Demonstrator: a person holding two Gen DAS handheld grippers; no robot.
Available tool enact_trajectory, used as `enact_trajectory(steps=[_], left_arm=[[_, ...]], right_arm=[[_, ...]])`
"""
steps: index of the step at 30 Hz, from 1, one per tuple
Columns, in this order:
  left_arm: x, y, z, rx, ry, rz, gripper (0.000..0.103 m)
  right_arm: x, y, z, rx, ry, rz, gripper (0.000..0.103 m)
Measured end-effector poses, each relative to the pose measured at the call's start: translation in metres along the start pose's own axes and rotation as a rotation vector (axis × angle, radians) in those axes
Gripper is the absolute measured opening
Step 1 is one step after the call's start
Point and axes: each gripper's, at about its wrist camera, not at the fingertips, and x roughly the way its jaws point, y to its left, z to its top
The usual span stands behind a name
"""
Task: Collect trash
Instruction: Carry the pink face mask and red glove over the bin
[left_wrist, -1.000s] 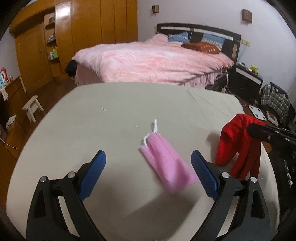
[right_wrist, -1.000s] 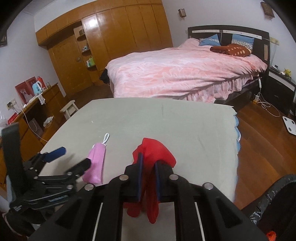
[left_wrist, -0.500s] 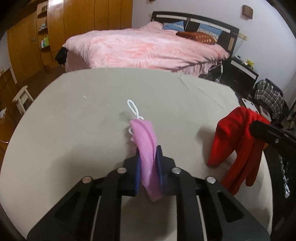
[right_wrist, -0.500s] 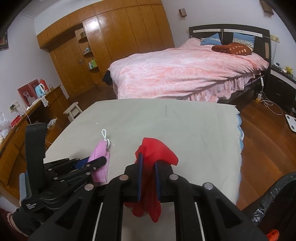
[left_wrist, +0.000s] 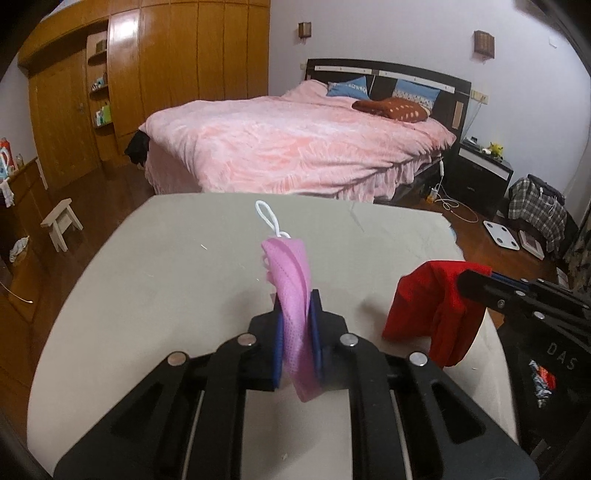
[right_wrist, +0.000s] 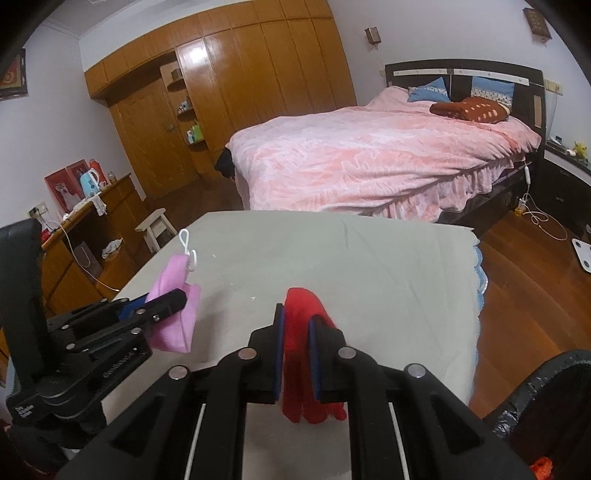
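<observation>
Already both pieces of trash are held clear of the counter (left_wrist: 147, 295). The left hand-held gripper (left_wrist: 297, 339) is clamped on a pink face mask (left_wrist: 291, 280), its blue pads pressed against the folded fabric, with the white ear loop standing up above and the lower end hanging below the jaws; in the right wrist view the mask (right_wrist: 177, 317) is seen lifted off the cloth-covered surface. The right hand-held gripper (right_wrist: 295, 354) is likewise closed on a red fabric item (right_wrist: 306, 354), possibly a glove, which droops beneath the pads and is also visible from the left wrist view (left_wrist: 436, 314) at the counter's right edge. No other sizeable trash can be made out on the grey cloth; only a few tiny white specks are seen, too small to identify. The pick-up stage is therefore judged complete for these two items, and the disposal stage is judged still to be done. A black bin bag (right_wrist: 546, 406) is partly visible at the lower right, beside the counter, with some coloured scraps inside it. It is taken to be the likely destination, so both items would need to be carried over it and released.
</observation>
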Motion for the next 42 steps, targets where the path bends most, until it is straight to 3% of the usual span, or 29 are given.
enact_trajectory(steps=[22,42], left_arm=[[-0.082,-0.021,0.002,0.009,-0.074,-0.045,0.012],[-0.142,-0.080,-0.007,0.036,-0.140,-0.139,0.012]], right_arm=[[-0.090,0.020,0.001,-0.026,-0.078,0.005,0.012],[-0.189,0.002,-0.011,-0.022,-0.168,-0.063,0.012]])
